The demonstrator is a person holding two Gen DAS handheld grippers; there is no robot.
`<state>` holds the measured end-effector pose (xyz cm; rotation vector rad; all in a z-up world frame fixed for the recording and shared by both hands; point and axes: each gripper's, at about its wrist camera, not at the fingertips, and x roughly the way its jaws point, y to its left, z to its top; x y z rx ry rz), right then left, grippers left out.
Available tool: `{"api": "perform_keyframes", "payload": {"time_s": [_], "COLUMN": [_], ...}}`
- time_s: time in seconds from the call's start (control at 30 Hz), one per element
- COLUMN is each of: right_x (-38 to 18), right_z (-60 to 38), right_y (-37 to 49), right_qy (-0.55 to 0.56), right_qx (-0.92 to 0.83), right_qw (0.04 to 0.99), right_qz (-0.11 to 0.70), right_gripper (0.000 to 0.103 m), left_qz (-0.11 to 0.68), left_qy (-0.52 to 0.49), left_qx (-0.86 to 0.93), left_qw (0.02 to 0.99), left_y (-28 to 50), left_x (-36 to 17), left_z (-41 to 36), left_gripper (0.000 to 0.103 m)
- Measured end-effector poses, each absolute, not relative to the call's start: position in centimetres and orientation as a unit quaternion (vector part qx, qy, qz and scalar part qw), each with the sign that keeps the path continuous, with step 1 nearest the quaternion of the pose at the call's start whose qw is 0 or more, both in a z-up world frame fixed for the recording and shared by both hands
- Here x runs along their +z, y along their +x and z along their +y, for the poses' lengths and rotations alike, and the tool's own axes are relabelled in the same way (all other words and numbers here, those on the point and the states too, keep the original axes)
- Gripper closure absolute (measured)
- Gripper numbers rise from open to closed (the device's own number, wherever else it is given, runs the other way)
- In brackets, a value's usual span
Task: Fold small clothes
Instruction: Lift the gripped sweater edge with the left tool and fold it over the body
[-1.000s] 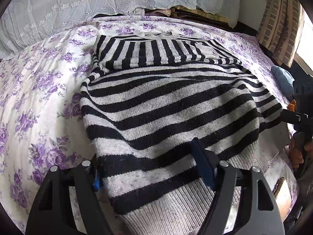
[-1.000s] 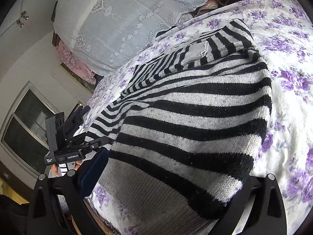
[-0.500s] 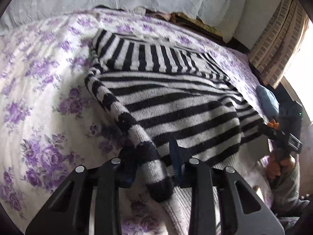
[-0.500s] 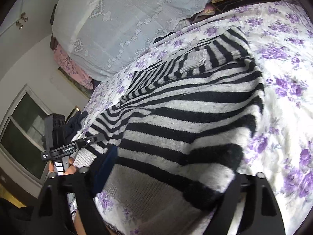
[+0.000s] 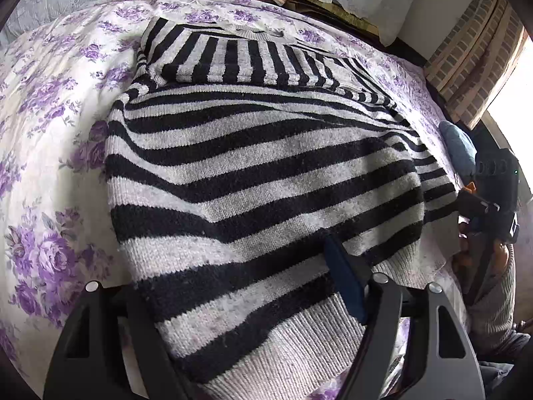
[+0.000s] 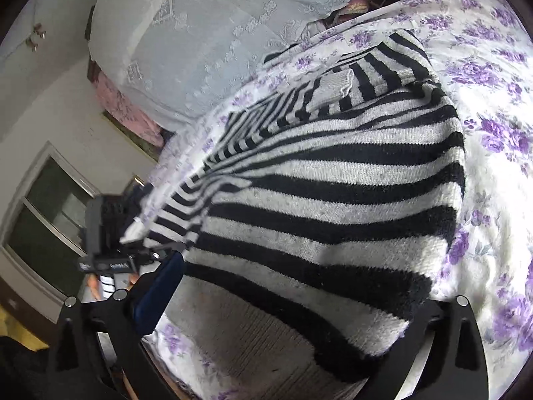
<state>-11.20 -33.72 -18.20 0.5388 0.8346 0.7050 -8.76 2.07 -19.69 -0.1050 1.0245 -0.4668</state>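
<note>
A black and grey striped knit sweater lies on the floral bed, its sleeves folded across the top. My left gripper is open wide at the sweater's ribbed hem, with fabric lying between its fingers. My right gripper is also open wide at the hem's other end, with the sweater spread ahead of it. The right gripper shows at the right edge of the left wrist view. The left gripper shows in the right wrist view.
The bed sheet is white with purple flowers. A lace-covered pillow lies at the head of the bed. A blue cloth sits at the bed's right edge, near a patterned curtain. A window is in the wall.
Half a second ago my left gripper was nearly shut on a lifted edge of the sweater. Now it is open wide and the sweater lies flat. The right gripper stayed open.
</note>
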Motion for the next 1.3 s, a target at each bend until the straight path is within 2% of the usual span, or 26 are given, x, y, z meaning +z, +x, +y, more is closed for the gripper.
{"api": "perform_keyframes", "payload": {"time_s": [0.47,0.6,0.67,0.73,0.77,0.8,0.83,0.93,1.13,1.3], "right_x": [-18.5,-17.9,-17.2,-16.3,-16.0,-15.5,-15.4,-15.3,-14.3,-15.9], "right_z": [-35.9,-35.2,-34.2,-33.0,-32.5,-31.9,-31.6,-30.9,-33.2,-33.3], "right_y": [-11.0,-10.8,-11.1,-11.7,-11.9,-12.1,-12.0,-11.6,-10.8,-10.4], "right_qy": [0.339,0.306,0.265,0.217,0.197,0.168,0.155,0.129,0.231,0.263], "right_qx": [0.330,0.326,0.323,0.327,0.327,0.323,0.319,0.296,0.338,0.341], "right_qw": [0.809,0.816,0.828,0.844,0.851,0.860,0.863,0.870,0.842,0.817], "right_qz": [0.349,0.367,0.373,0.365,0.362,0.358,0.361,0.372,0.351,0.383], "right_gripper": [0.003,0.003,0.003,0.003,0.003,0.003,0.003,0.003,0.003,0.003], "left_qz": [0.482,0.479,0.471,0.459,0.455,0.453,0.452,0.454,0.423,0.432], "left_qy": [-0.028,-0.020,-0.023,-0.035,-0.043,-0.048,-0.056,-0.080,-0.081,-0.082], "left_qx": [-0.221,-0.221,-0.221,-0.223,-0.223,-0.221,-0.220,-0.231,-0.249,-0.254], "left_qw": [0.848,0.849,0.854,0.859,0.861,0.863,0.862,0.857,0.867,0.861], "left_y": [-8.9,-8.9,-9.0,-9.0,-8.8,-8.6,-8.3,-7.6,-7.5,-7.3], "left_x": [-19.8,-19.8,-19.4,-18.8,-18.5,-18.3,-18.2,-17.6,-15.3,-15.7], "left_z": [1.3,1.0,1.2,1.7,2.1,2.4,2.8,3.6,3.5,3.4], "left_gripper": [0.021,0.021,0.034,0.061,0.070,0.086,0.094,0.096,0.096,0.097]}}
